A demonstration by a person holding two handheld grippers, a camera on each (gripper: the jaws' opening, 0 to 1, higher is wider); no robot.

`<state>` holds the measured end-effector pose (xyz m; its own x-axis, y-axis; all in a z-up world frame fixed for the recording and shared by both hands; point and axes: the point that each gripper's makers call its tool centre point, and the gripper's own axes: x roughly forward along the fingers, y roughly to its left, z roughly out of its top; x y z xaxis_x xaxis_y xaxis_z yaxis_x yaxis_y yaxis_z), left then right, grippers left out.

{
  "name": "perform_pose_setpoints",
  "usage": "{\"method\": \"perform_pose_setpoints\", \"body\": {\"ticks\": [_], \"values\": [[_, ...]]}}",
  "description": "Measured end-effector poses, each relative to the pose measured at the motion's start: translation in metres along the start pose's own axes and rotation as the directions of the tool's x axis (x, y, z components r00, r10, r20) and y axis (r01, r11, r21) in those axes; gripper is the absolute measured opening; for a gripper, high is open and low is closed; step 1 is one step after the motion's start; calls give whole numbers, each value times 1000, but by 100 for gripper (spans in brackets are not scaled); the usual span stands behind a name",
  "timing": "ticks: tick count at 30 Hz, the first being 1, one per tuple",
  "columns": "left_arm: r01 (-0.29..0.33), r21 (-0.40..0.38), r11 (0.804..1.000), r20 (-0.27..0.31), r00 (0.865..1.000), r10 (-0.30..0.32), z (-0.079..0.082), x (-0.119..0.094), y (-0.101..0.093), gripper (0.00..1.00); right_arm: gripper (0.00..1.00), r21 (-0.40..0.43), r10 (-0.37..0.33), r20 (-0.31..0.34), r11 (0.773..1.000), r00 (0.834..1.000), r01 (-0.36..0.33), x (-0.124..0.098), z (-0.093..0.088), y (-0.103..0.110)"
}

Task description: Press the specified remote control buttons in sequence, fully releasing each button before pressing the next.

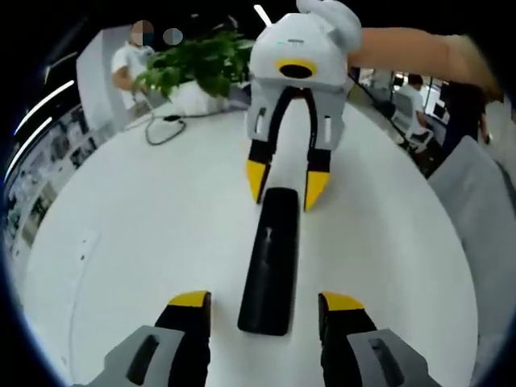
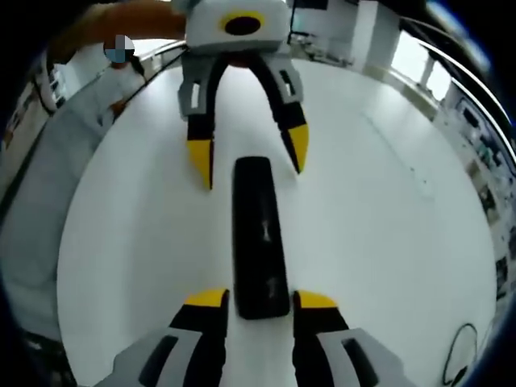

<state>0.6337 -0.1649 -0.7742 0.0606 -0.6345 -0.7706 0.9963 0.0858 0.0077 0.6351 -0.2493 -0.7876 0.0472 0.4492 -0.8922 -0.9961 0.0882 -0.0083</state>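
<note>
A long black remote (image 1: 268,262) lies flat on the white table (image 1: 137,234), lengthwise between two grippers that face each other. My left gripper (image 1: 265,301) is open and straddles the remote's near end, with a gap on each side. Opposite it, my right gripper (image 1: 286,189) has its yellow tips on both sides of the far end. In the right gripper view the remote (image 2: 258,234) runs up from my right gripper (image 2: 261,300), whose jaws sit tight against its sides. My left gripper (image 2: 249,157) stands open at the other end. Small pale marks show on the remote's top.
A potted green plant (image 1: 201,64) and a dark cable (image 1: 165,129) sit at the table's far side, with a person (image 1: 129,64) behind. A bare arm (image 1: 403,48) holds the right gripper. Another cable loop (image 2: 459,355) lies near the table edge. A grey sleeve (image 2: 48,185) borders the table.
</note>
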Motion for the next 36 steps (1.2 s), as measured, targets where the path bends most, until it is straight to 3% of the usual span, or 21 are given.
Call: {"method": "perform_pose_setpoints", "body": {"ticks": [19, 26, 36], "values": [[46, 35, 998, -79, 996, -43, -2, 2, -2, 38, 21, -49, 17, -62, 999, 998, -20, -1, 1, 5], [64, 76, 995, -115, 992, -55, -1, 4, -4, 24, 21, -61, 19, -76, 998, 997, -23, -1, 2, 6], [55, 74, 996, -136, 990, -45, -3, 4, -2, 23, 20, -78, 15, -92, 997, 996, -22, -1, 3, 6]]}}
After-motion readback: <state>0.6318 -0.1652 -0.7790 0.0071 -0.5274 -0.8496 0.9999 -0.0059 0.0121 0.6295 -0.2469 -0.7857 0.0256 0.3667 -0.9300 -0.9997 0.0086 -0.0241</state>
